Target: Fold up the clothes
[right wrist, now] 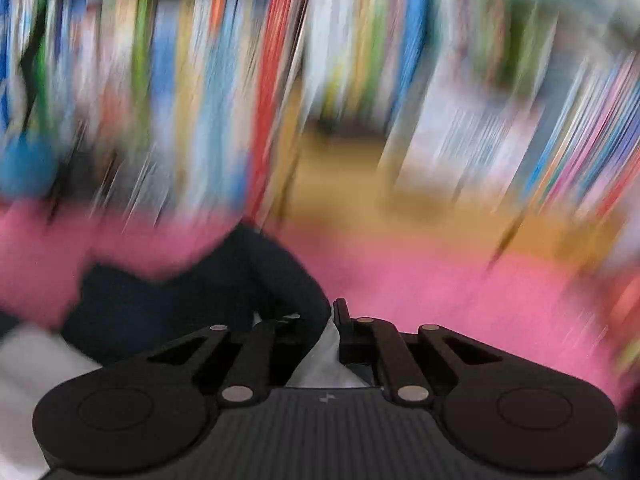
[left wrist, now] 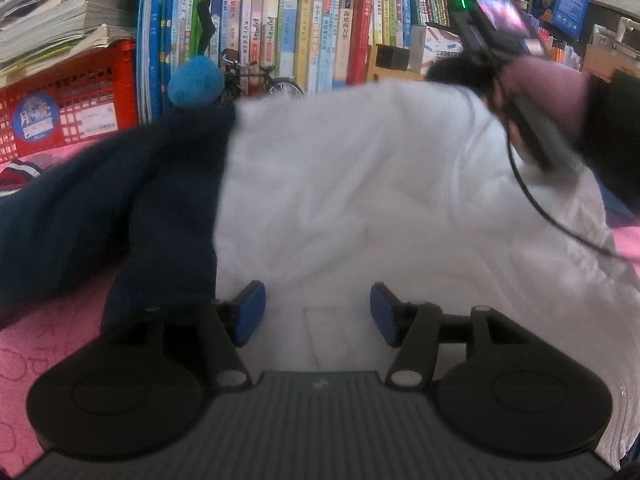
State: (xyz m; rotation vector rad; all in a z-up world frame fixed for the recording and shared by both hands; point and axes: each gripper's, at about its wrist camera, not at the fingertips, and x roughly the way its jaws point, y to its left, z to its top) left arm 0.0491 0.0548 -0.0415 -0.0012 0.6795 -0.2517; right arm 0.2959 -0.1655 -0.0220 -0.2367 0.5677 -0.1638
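- Tongs first: the left gripper (left wrist: 318,314) stands with its blue pads (left wrist: 250,312) well apart over the white body of the garment (left wrist: 360,184), and nothing is pinched between them; the cloth lies under the gap, not in it.
- The right gripper (right wrist: 334,326) has its fingers drawn together, with dark navy sleeve (right wrist: 192,304) cloth bunched against the left finger and a sliver of white fabric showing in the narrow gap; it looks clamped on the garment's edge, though the pinch itself is partly hidden.
- Garment's place: it lies spread across the pink cover (left wrist: 52,344), white torso in the middle and a navy sleeve trailing to the left in the left wrist view, with the right tool and the person's hand (left wrist: 548,100) at its far right edge.
- Slip risk: the right view is heavily smeared, so that hand seems to be travelling fast. A thin bite on mixed layers could let go mid-swing, I judge, and the fold would land crooked.
- Drag risk: with the left tongs open and pressing on nothing, no anchor holds the torso; a pull from the right may slide the whole piece over the cover instead of creasing it.
- Snag risk: the black cable (left wrist: 560,220) hangs across the white cloth and could catch under a turned-over layer.
- Clutter risk: the bookshelf (left wrist: 312,36), a red crate (left wrist: 80,92) and a blue pom-pom (left wrist: 196,82) stand close behind; a wide swing might brush them.
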